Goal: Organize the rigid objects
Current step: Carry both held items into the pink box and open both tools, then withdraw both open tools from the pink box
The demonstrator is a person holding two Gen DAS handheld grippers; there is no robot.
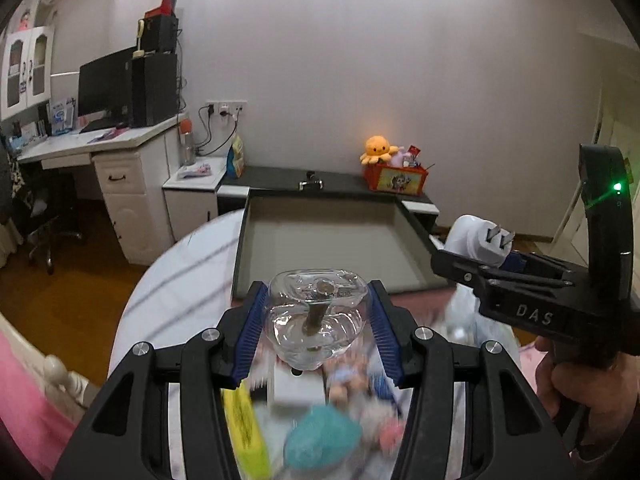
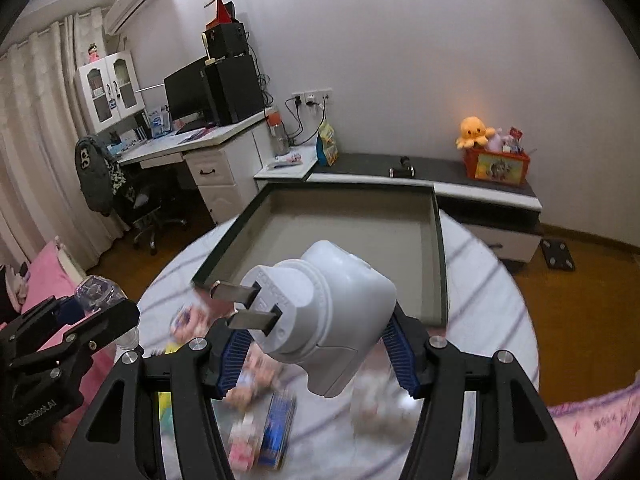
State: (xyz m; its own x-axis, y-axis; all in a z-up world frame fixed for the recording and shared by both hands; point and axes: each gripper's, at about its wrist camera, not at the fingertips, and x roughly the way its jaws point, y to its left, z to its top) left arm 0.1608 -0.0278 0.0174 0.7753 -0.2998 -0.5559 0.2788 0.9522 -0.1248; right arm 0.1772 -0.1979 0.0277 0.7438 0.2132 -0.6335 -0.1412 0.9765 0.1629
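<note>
My left gripper (image 1: 318,312) is shut on a clear glass jar (image 1: 318,316), held above the round table. It also shows at the left of the right wrist view (image 2: 92,304), with the jar (image 2: 98,292) in it. My right gripper (image 2: 320,344) is shut on a white plug adapter (image 2: 324,320) with two metal prongs. In the left wrist view the right gripper (image 1: 486,254) holds the adapter (image 1: 474,240) at the right. An empty dark-rimmed grey tray (image 1: 320,240) lies just beyond both grippers; it also shows in the right wrist view (image 2: 344,236).
Loose blurred items lie on the round table (image 2: 480,280) under the grippers: a blue box (image 2: 278,428), a yellow pack (image 1: 244,424), a teal object (image 1: 320,436), small dolls (image 1: 348,380). A low cabinet (image 2: 460,184) with a toy basket (image 2: 496,164) stands behind, a desk (image 2: 192,140) at left.
</note>
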